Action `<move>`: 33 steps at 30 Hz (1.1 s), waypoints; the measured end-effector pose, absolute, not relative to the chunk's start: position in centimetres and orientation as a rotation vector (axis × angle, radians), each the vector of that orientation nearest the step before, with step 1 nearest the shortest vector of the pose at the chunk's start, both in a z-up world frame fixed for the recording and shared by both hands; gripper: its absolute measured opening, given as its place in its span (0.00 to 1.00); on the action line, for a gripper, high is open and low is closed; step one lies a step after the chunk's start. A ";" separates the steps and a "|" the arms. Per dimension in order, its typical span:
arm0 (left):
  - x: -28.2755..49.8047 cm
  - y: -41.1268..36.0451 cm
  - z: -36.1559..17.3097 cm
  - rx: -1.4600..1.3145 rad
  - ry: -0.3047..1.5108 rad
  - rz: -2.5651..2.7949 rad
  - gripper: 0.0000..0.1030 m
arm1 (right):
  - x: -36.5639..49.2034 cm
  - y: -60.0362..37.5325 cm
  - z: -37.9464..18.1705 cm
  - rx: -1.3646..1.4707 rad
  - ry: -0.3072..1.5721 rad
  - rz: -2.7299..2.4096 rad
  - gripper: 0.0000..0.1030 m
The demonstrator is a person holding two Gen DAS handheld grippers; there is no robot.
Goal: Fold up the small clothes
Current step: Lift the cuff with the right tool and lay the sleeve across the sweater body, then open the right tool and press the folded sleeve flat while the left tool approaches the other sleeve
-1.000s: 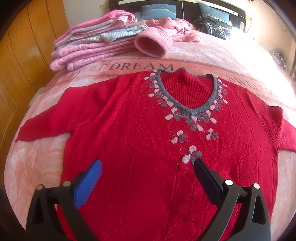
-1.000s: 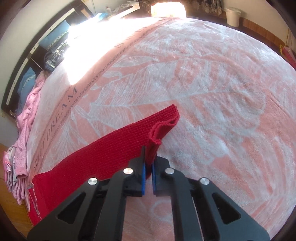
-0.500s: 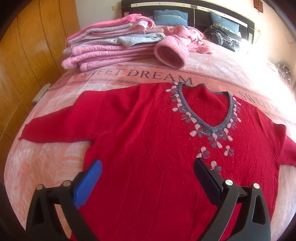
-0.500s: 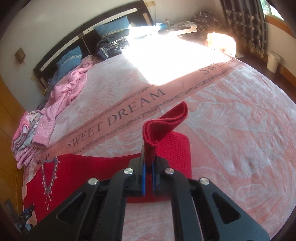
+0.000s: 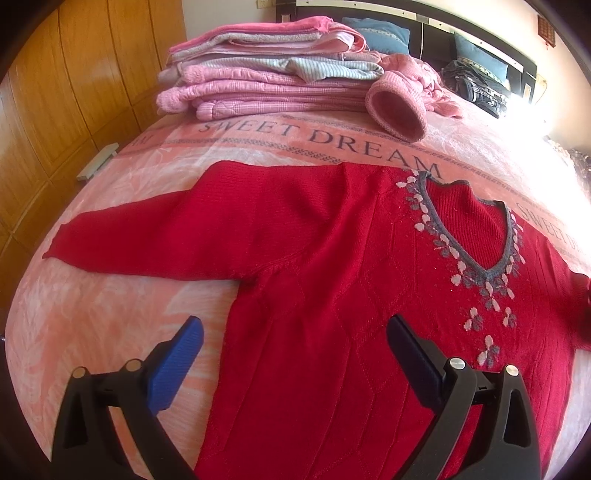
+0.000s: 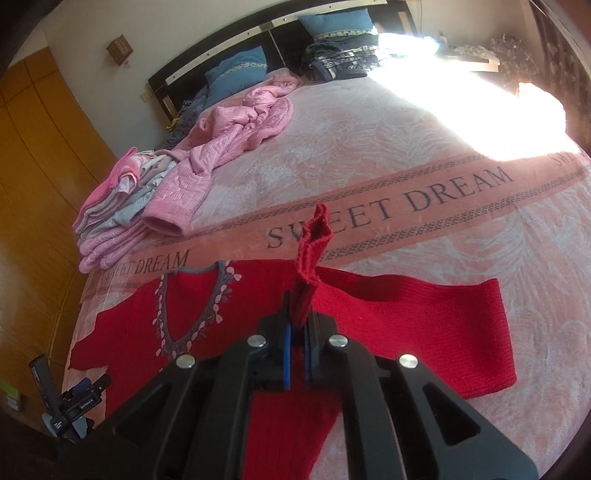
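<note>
- Centrally, a red sweater (image 5: 332,288) lies flat, front up, on a pink bedspread (image 5: 92,317); its grey V-neck with pale flower trim sits toward 2 o'clock in the left wrist view, and one sleeve stretches out to 9 o'clock.
- Over the lower body of the sweater the left gripper (image 5: 295,354) hangs with its jaws spread wide, nothing between them; the blue pad (image 5: 173,365) sits above bare bedspread, the dark one above red knit.
- In the right wrist view, the right gripper (image 6: 297,350) has its jaws pinched narrow on the cuff (image 6: 314,243) of the other sleeve, which stands up from the jaws toward 12 o'clock, while the rest of that sleeve lies toward 3 o'clock.
- Beyond the neckline runs a band printed "SWEET DREAM" (image 5: 317,138).
- At 12 o'clock past that band, a stack of folded pink clothes (image 5: 266,77) rests, with a pink padded garment (image 6: 236,125) sprawled beside it, its sleeve end just beside the band.
- Farther back are blue pillows (image 6: 236,66) against a dark headboard (image 6: 280,26); wooden wardrobe panels (image 5: 55,110) fill 9 to 11 o'clock.
</note>
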State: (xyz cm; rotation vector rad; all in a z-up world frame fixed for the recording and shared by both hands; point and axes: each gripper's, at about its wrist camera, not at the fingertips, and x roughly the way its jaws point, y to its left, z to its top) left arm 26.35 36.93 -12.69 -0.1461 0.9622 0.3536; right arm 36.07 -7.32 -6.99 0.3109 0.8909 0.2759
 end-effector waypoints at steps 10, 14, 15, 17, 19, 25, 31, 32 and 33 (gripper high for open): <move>25.6 38.4 -12.8 -0.177 0.980 0.301 0.96 | 36.5 7.1 -8.6 0.246 0.941 0.481 0.03; 25.3 39.2 -13.2 -0.182 0.991 0.293 0.96 | 36.3 12.0 -10.2 0.228 0.977 0.544 0.03; 25.3 39.4 -13.2 -0.187 0.993 0.292 0.96 | 36.2 13.0 -10.7 0.225 0.989 0.554 0.03; 25.2 39.8 -13.3 -0.194 0.996 0.289 0.96 | 36.3 14.5 -11.9 0.217 1.017 0.558 0.04; 25.3 40.0 -13.3 -0.194 0.996 0.286 0.96 | 36.6 15.4 -13.2 0.206 1.052 0.561 0.07; 26.1 38.8 -13.0 -0.212 0.986 0.244 0.96 | 35.7 14.9 -15.1 0.249 1.130 0.632 0.30; 28.5 34.2 -12.8 -0.245 0.985 0.127 0.96 | 35.2 8.0 -12.9 0.330 1.087 0.600 0.30; 29.0 33.2 -12.9 -0.254 0.988 0.100 0.96 | 34.9 6.8 -12.7 0.323 1.077 0.582 0.30; 29.6 32.3 -13.1 -0.263 0.995 0.075 0.96 | 34.7 5.5 -12.6 0.316 1.070 0.566 0.30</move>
